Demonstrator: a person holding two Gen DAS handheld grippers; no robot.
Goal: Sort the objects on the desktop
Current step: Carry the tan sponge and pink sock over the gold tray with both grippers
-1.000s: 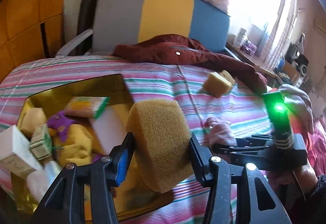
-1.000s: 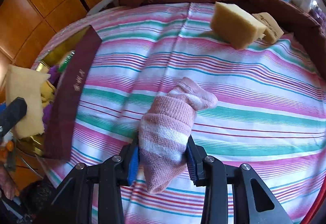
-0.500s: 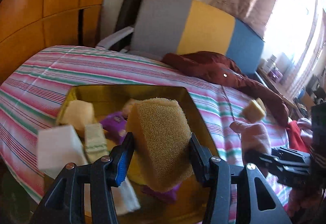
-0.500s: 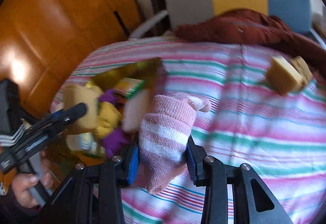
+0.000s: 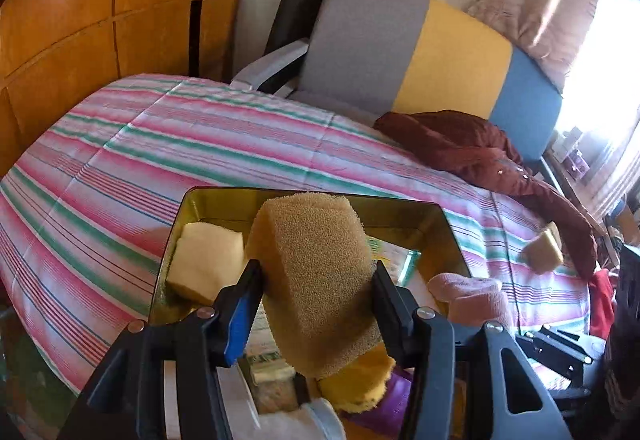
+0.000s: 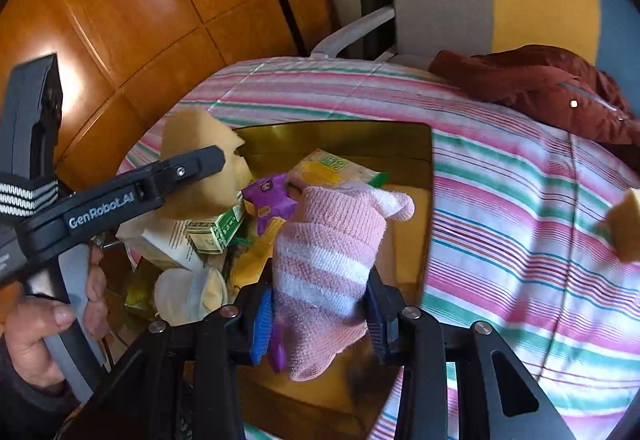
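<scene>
Golden tin box [image 6: 424, 208] at centre frame is already crowded with sorted bits. Left claw [image 5: 316, 290], jaws just easing apart, pinches a tan sponge [image 5: 320, 280] above it; right claw [image 6: 318, 314] pinches a pink striped sock [image 6: 328, 260] over the same box. Neither dropped yet, and one yellow sponge [image 5: 542, 254] waits at right on the striped bed [image 5: 160, 160].

1. Left tongs [image 5: 316, 304], lower centre of the frame: black plastic arms with silver screws and a blue ribbed pad on the left finger.
2. Right tongs [image 6: 320, 314]: same black build, blue pad.
3. At left, "GenRobot.AI" lettering, a striped strap, a dark sleeve.
</scene>
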